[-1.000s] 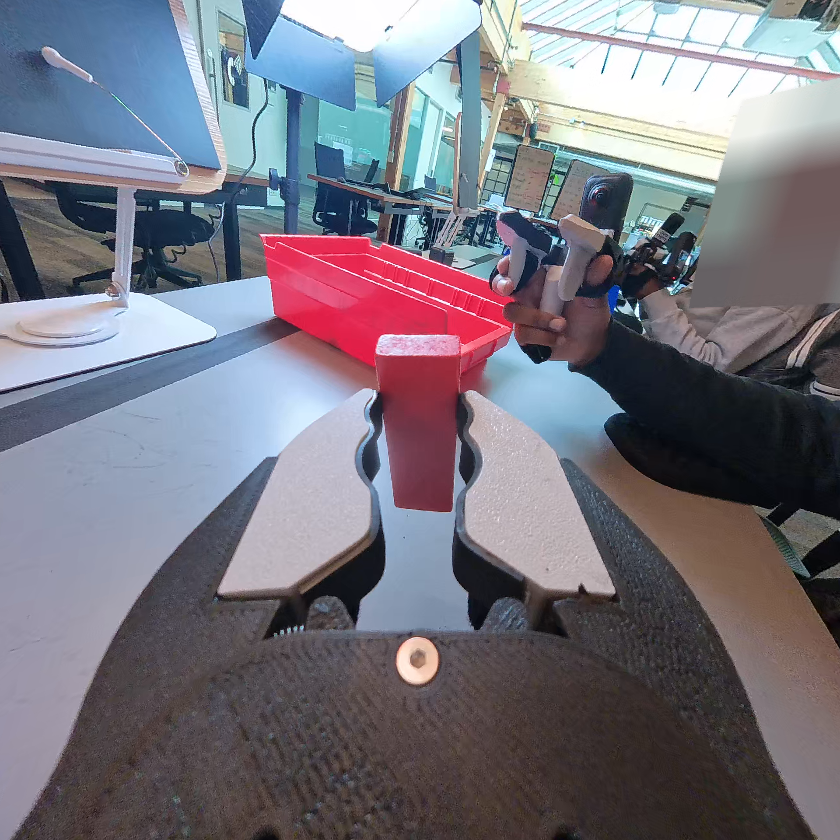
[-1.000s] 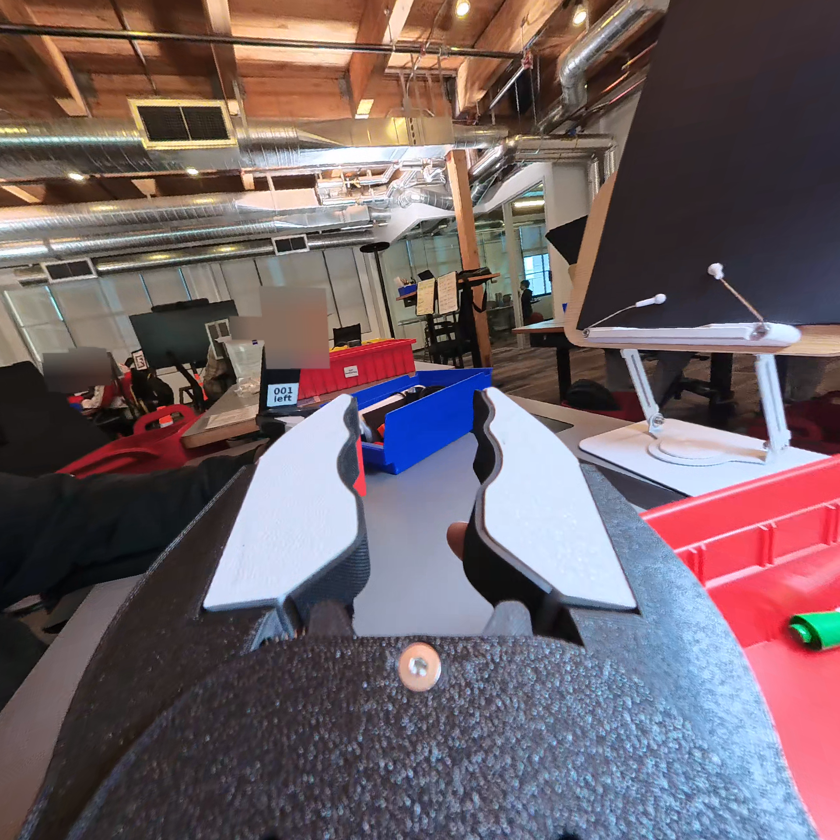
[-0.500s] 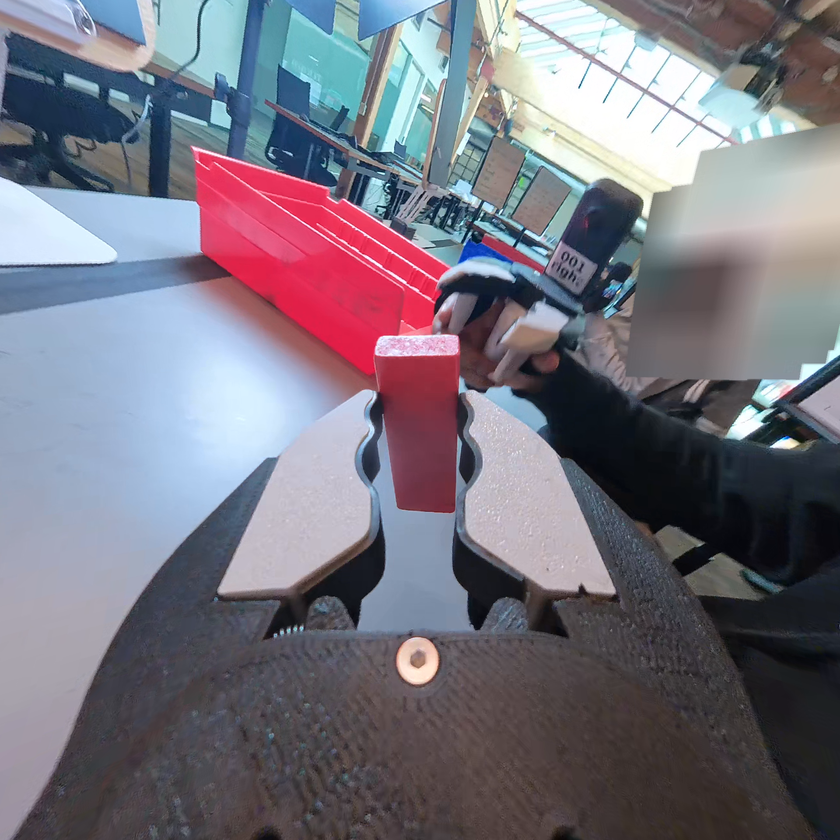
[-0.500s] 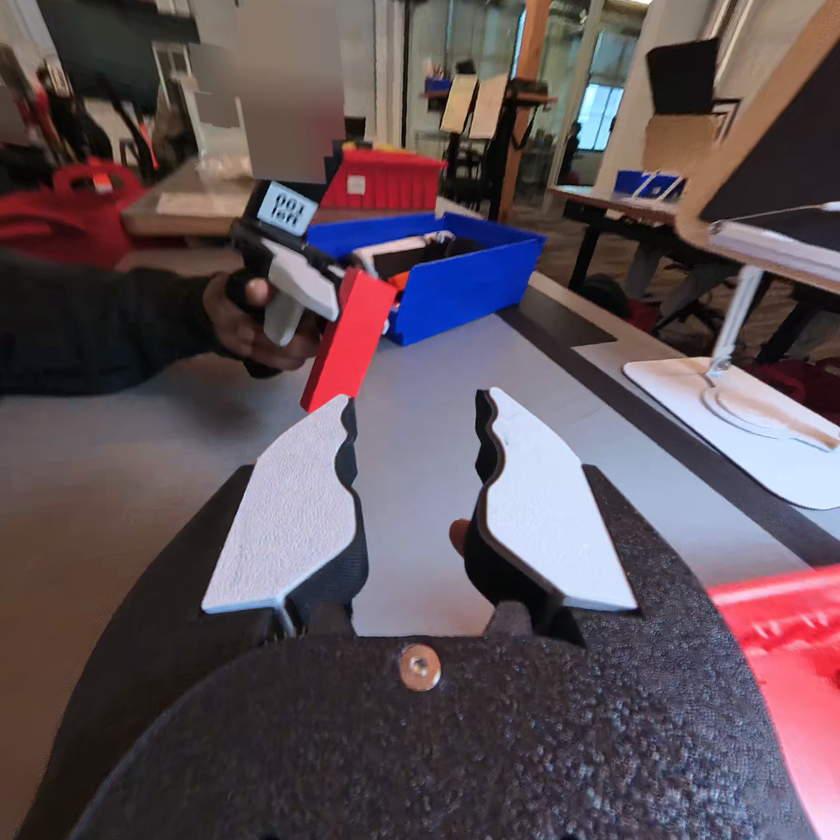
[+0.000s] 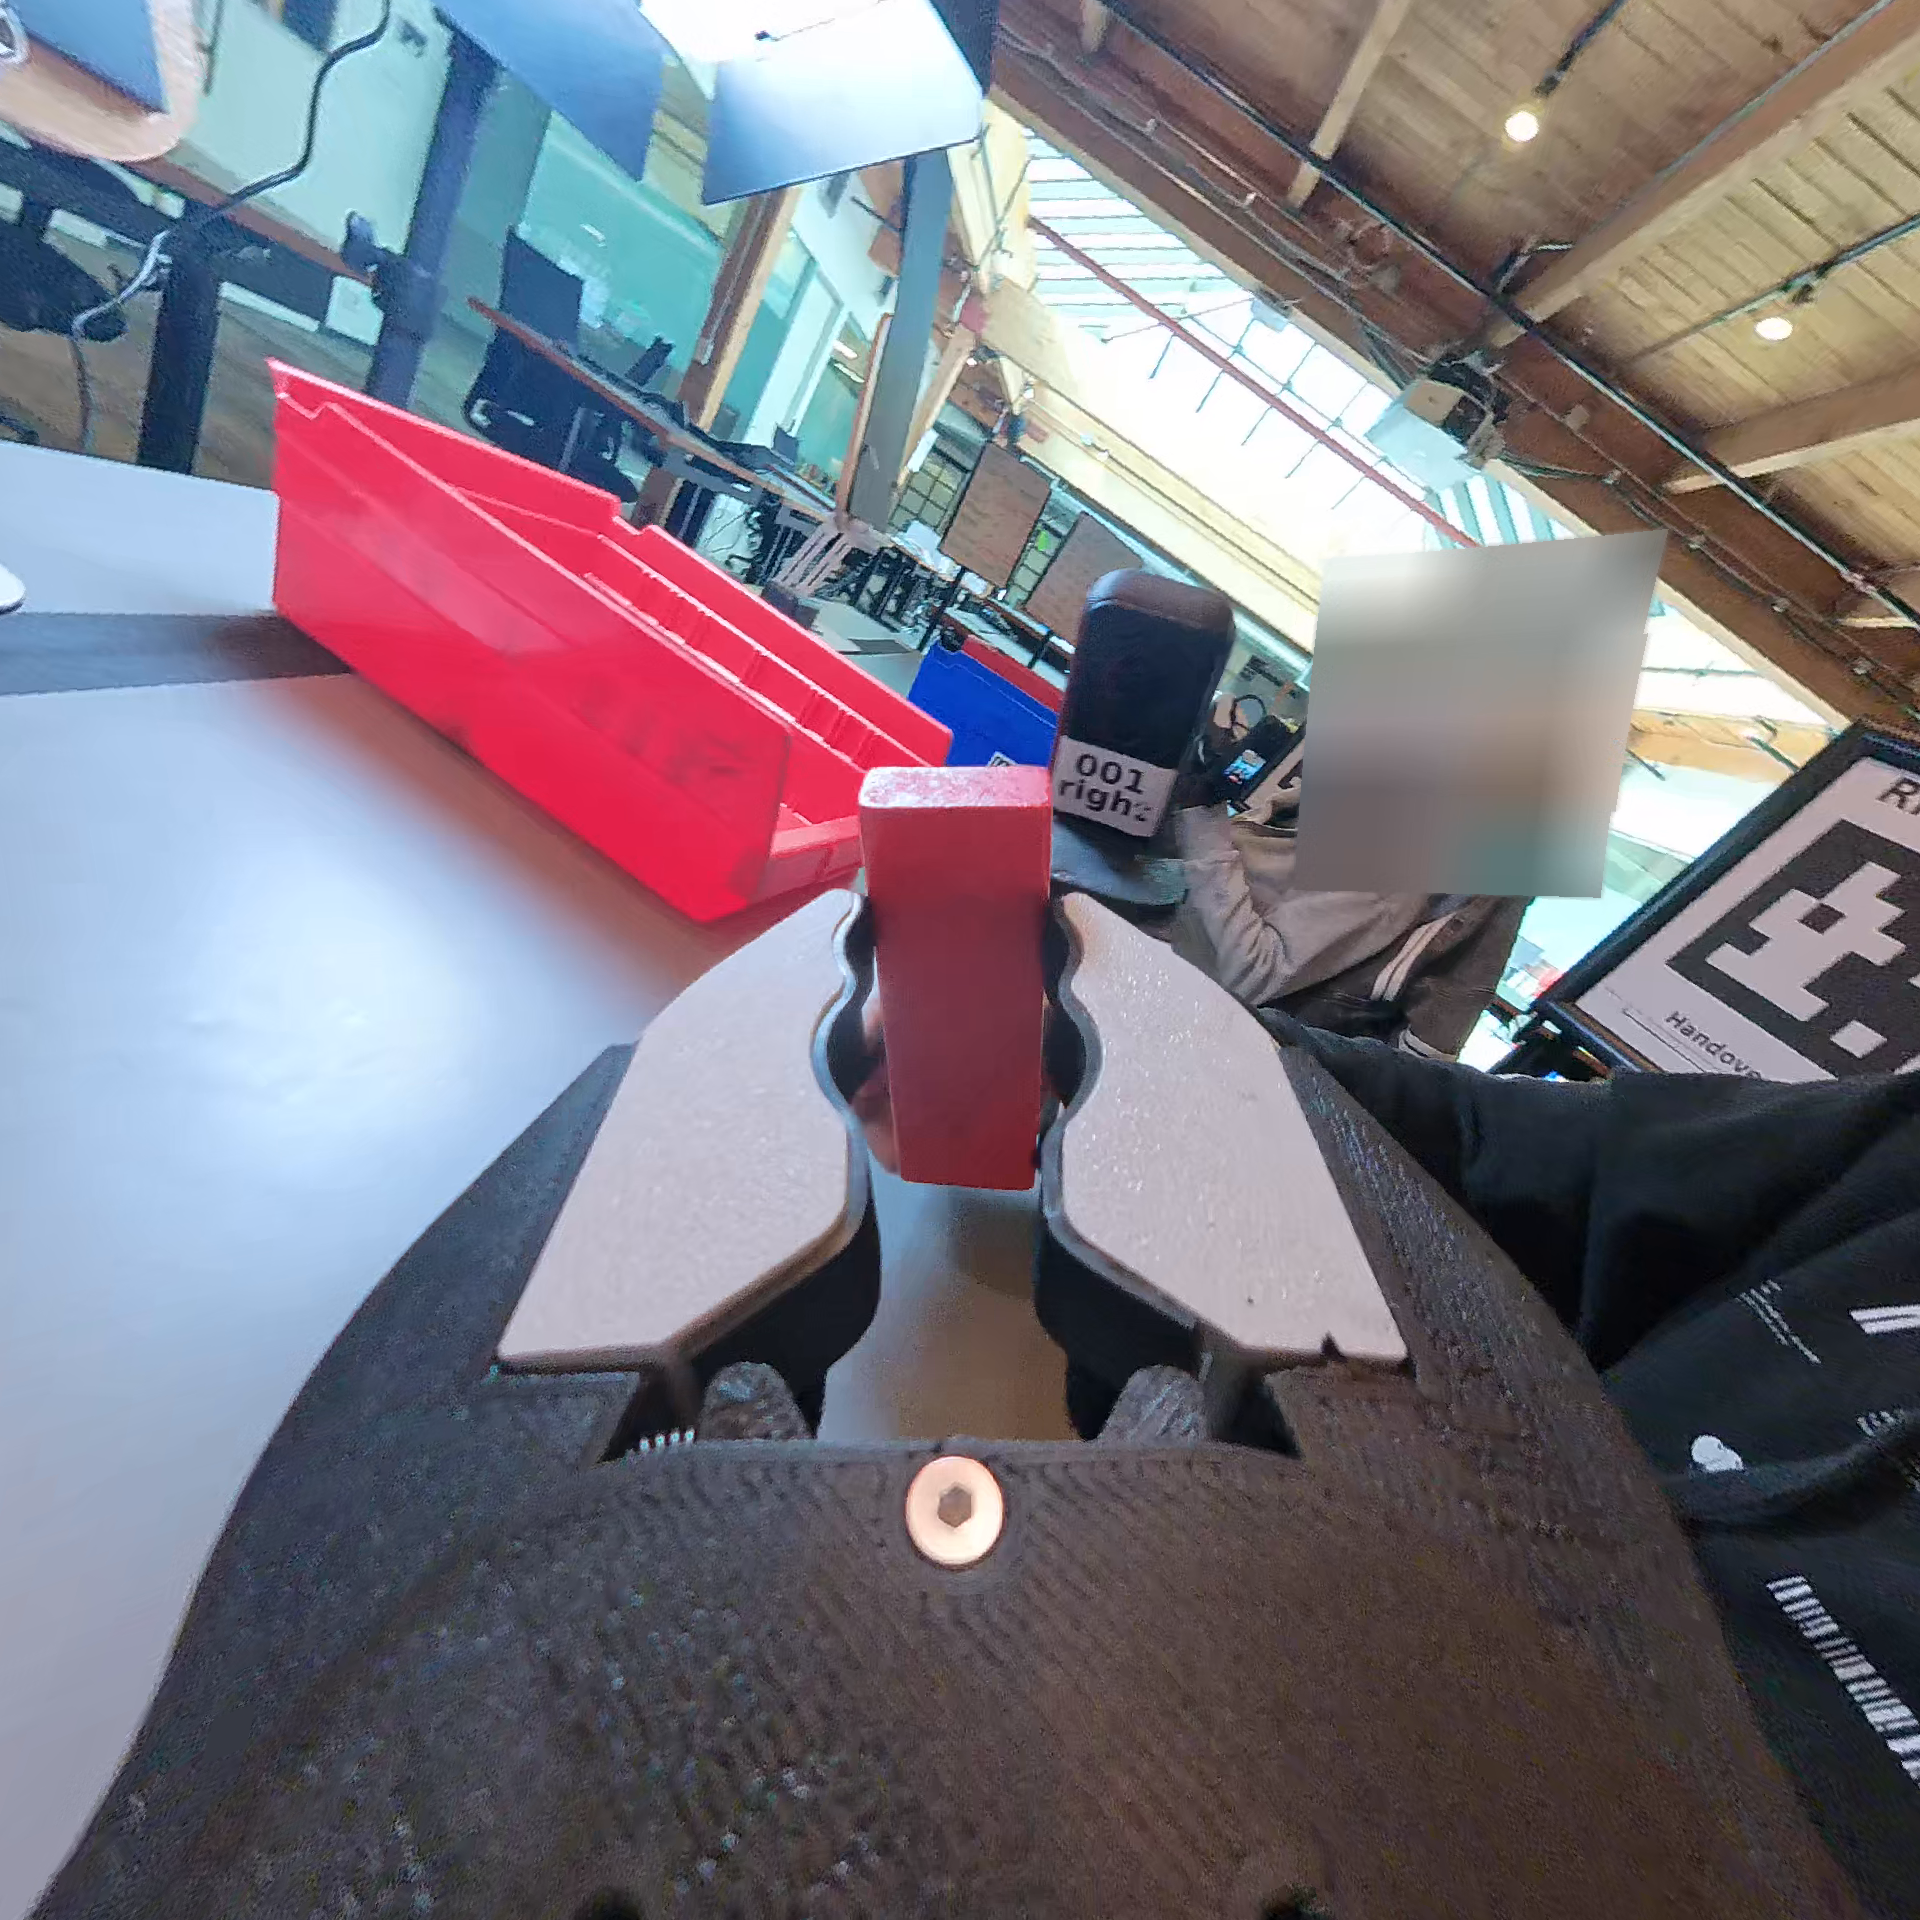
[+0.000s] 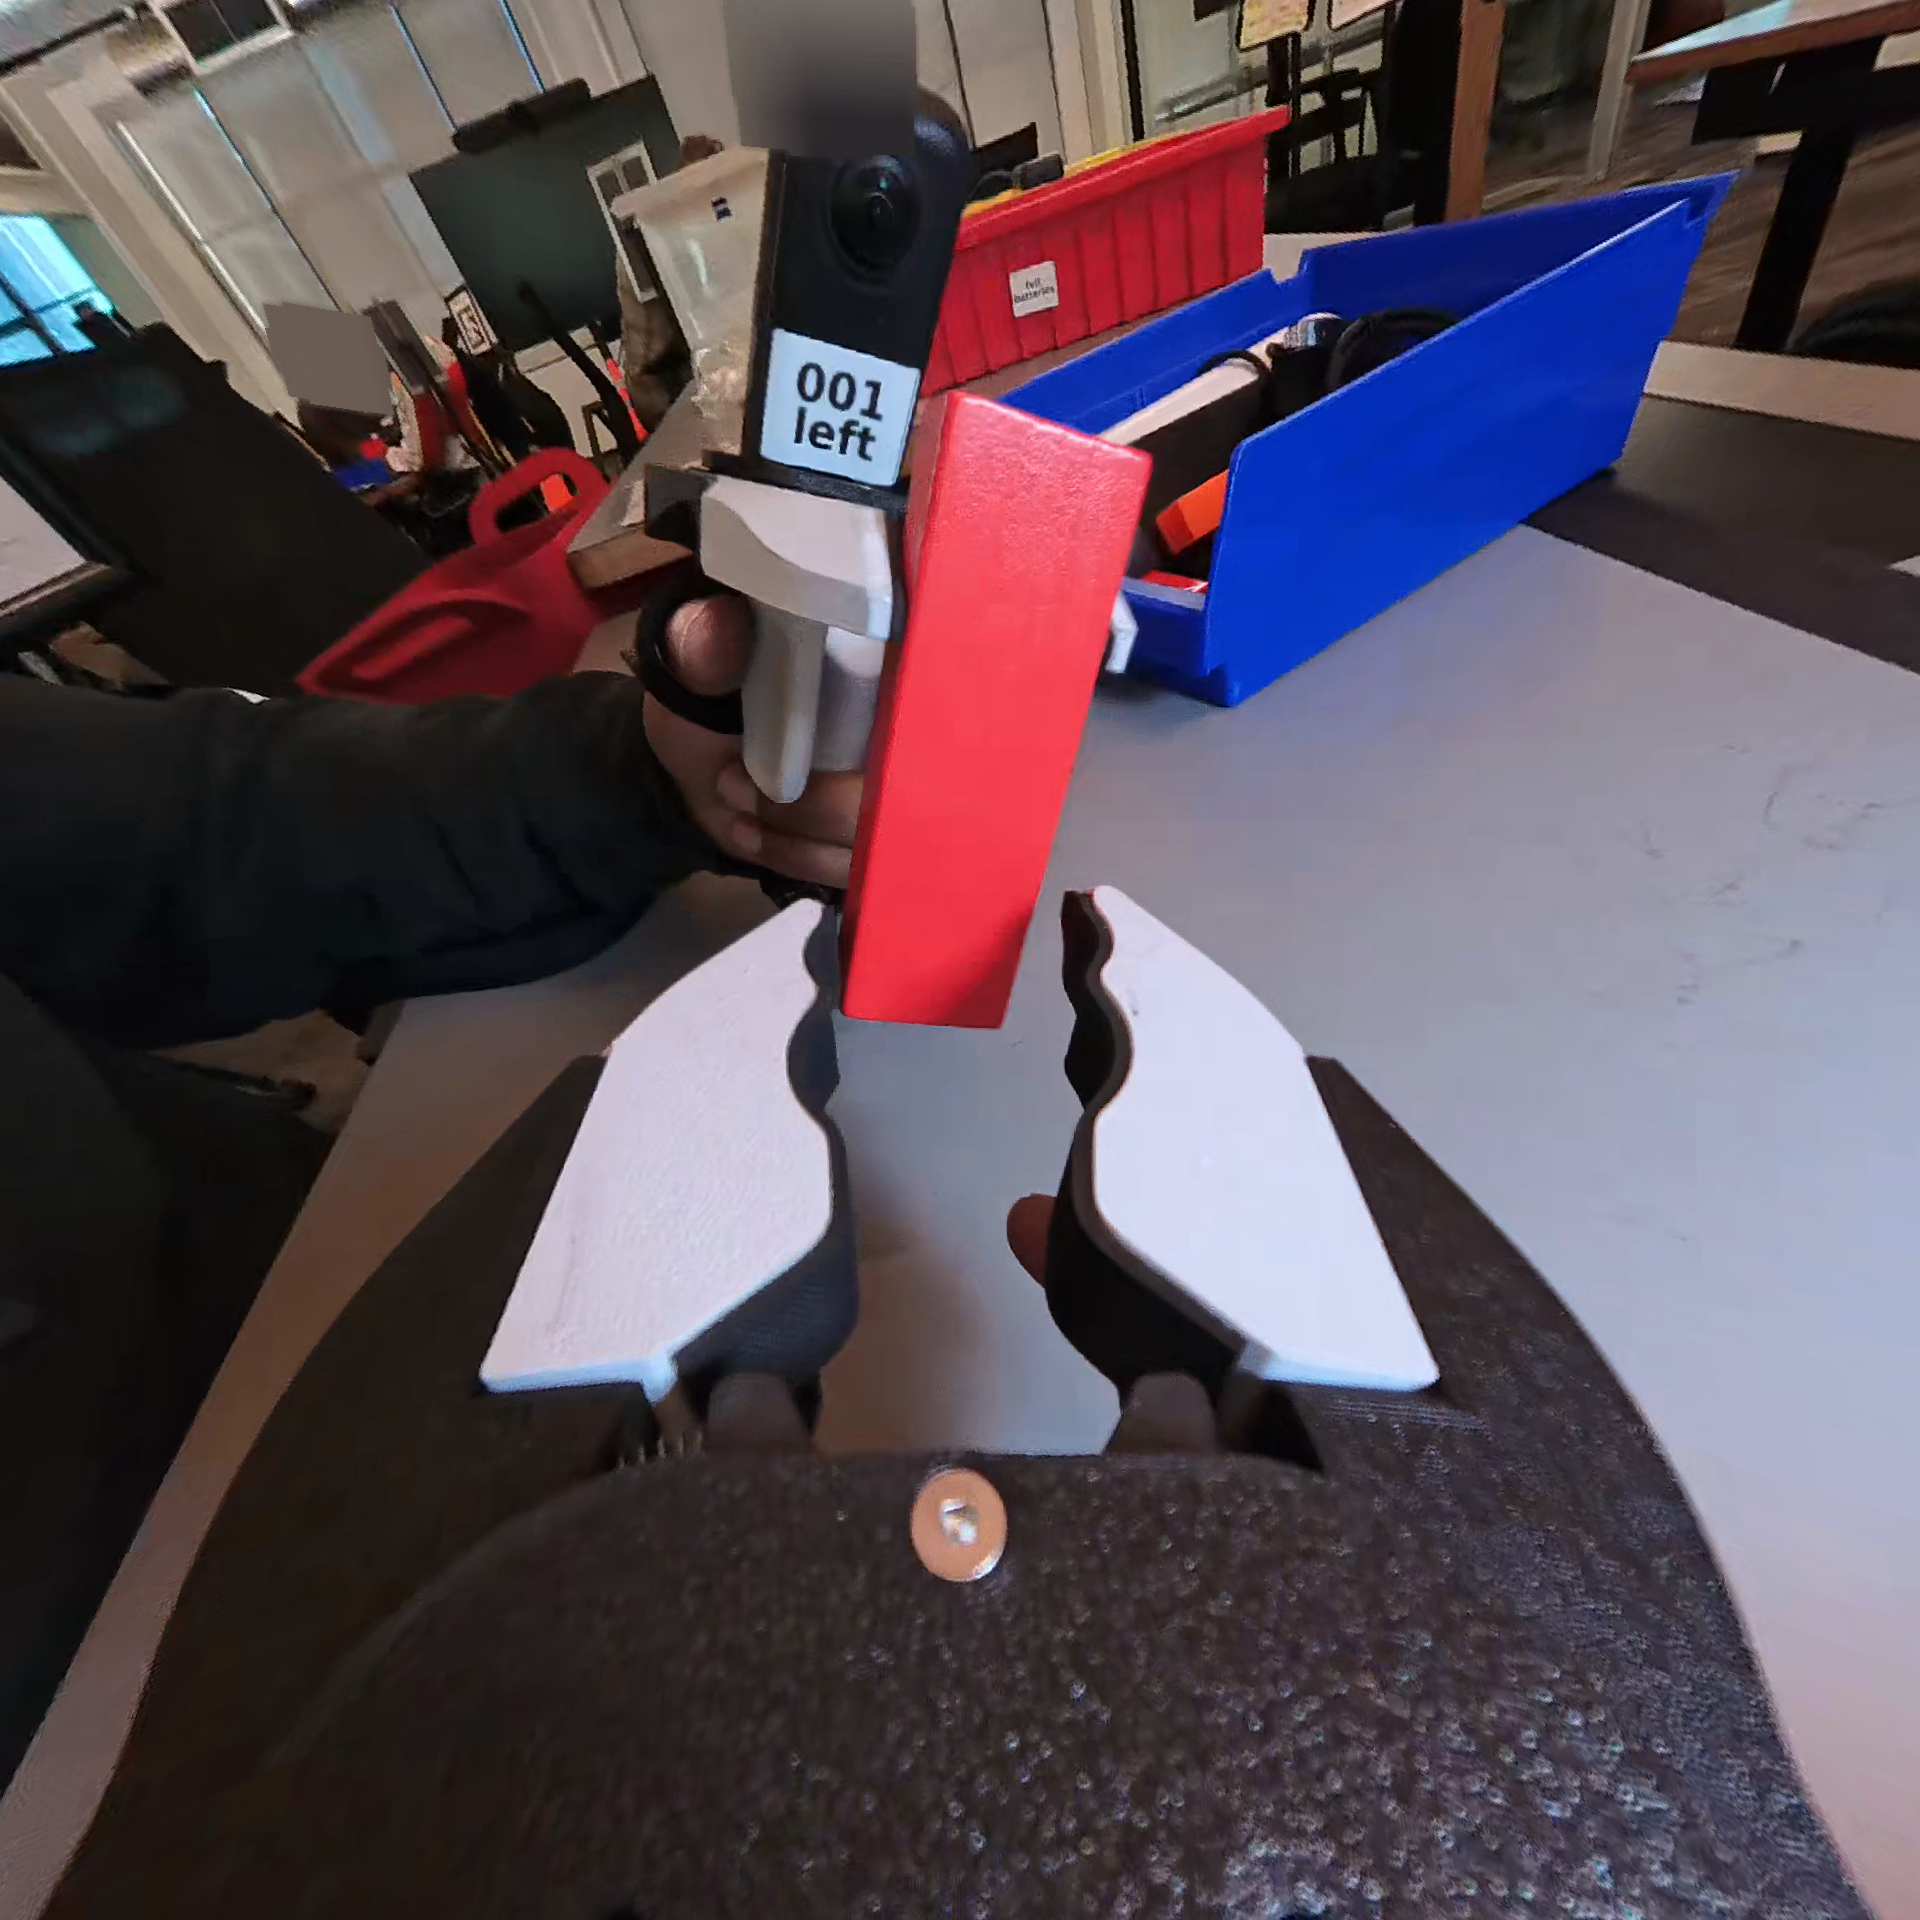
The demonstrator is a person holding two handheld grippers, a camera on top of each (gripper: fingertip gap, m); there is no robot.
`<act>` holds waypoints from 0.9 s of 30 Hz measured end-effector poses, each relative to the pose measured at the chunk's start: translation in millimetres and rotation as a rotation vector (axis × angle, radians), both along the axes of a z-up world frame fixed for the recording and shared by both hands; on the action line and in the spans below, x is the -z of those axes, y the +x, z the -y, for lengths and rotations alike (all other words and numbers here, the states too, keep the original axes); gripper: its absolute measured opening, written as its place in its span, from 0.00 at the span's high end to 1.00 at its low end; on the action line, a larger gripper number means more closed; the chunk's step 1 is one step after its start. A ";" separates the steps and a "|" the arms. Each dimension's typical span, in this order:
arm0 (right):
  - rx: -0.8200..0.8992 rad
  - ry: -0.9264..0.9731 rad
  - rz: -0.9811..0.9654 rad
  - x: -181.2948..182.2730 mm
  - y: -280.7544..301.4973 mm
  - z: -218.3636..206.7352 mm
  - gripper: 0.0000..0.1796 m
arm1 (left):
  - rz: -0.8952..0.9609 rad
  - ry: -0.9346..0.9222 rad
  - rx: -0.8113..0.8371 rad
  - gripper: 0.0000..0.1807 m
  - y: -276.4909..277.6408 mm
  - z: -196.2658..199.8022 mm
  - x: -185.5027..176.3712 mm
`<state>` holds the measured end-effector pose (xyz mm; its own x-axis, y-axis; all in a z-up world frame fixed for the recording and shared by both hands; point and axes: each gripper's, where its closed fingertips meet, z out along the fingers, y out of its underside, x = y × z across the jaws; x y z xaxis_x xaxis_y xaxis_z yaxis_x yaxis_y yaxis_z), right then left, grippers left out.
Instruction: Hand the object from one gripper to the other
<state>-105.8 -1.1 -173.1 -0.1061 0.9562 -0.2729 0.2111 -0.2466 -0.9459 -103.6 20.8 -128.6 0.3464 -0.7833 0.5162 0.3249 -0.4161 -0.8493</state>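
A long red block [image 5: 961,987] stands upright between my left gripper's [image 5: 951,925] fingers, which are shut on it. In the right wrist view the same red block [image 6: 987,717] hangs tilted, its lower end just between my right gripper's [image 6: 945,914] fingertips. The right gripper is open; its left finger [image 6: 717,1132] is close to the block's lower edge, and I cannot tell if it touches. The left gripper [image 6: 821,582] holds the block's far side, with a hand on its handle. The right gripper's camera housing [image 5: 1138,707] shows just behind the block in the left wrist view.
A red bin [image 5: 540,665] sits on the grey table [image 5: 260,987] to the left. A blue bin [image 6: 1382,457] with items stands at the back right of the table [image 6: 1507,883]. A person's dark sleeves [image 6: 312,831] reach in. Other people sit far behind. There is about 5 cm between the tips of the two grippers.
The two grippers have come together. The red block, once far from the right gripper, now has its lower end between the open right fingers. The left grip has not changed.
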 end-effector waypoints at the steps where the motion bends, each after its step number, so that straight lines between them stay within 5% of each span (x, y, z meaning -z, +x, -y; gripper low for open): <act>1: -0.011 -0.007 -0.001 0.1 -0.2 2.4 0.78 | -0.009 0.007 0.003 0.83 1.6 0.9 0.2; 7: -0.045 -0.015 -0.057 -14.6 6.3 3.8 0.81 | 0.005 0.100 -0.024 0.82 1.1 5.3 -12.5; 11: -0.011 0.003 -0.150 -39.0 28.4 -15.1 0.81 | -0.005 0.141 -0.065 0.71 -11.3 3.3 -19.9; 20: 0.190 0.047 -0.319 -84.4 110.6 -80.3 0.81 | 0.001 0.148 -0.218 0.73 -70.3 -19.4 -21.8; 27: 0.232 0.066 -0.327 -86.1 120.0 -87.5 0.81 | -0.014 0.134 -0.211 0.73 -65.7 -19.9 -17.6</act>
<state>14.2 86.4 -87.0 0.0437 0.9793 -0.1975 -0.1579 -0.1885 -0.9693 -169.3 40.7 -111.0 0.5161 -0.7537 0.4070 0.3807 -0.2238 -0.8972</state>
